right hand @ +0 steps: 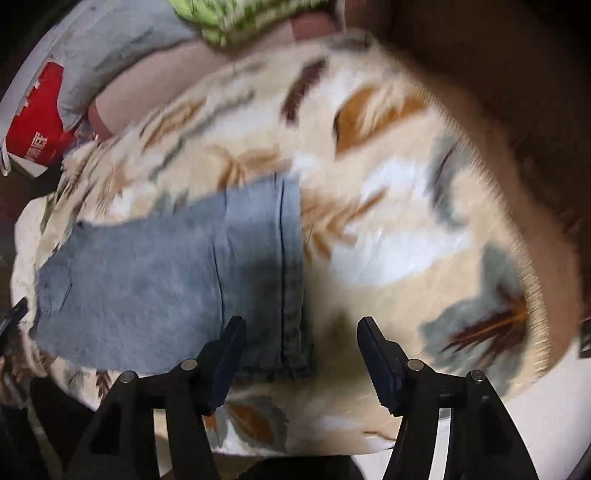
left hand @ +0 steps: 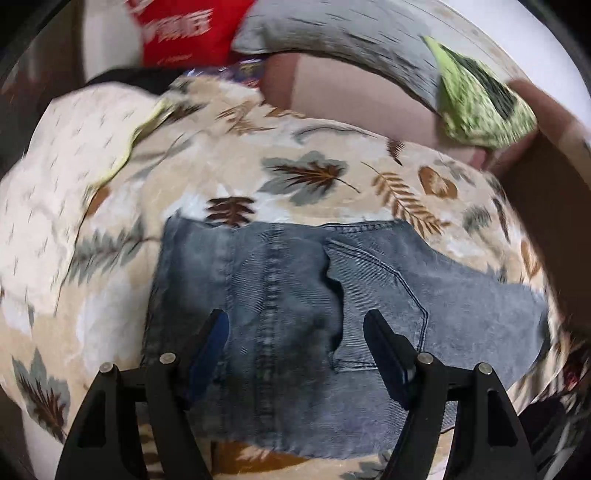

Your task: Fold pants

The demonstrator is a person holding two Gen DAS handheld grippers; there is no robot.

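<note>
Grey-blue denim pants lie folded flat on a beige leaf-patterned blanket. A back pocket faces up. My left gripper is open and empty, just above the middle of the pants. In the right wrist view the pants lie left of centre, with a seamed edge on their right side. My right gripper is open and empty, hovering over that edge; its left finger is above the denim, its right finger above the blanket.
A grey pillow, a green patterned cloth and a red bag lie at the far side. A brown surface borders the blanket on the right. The left gripper's tip shows at the left edge.
</note>
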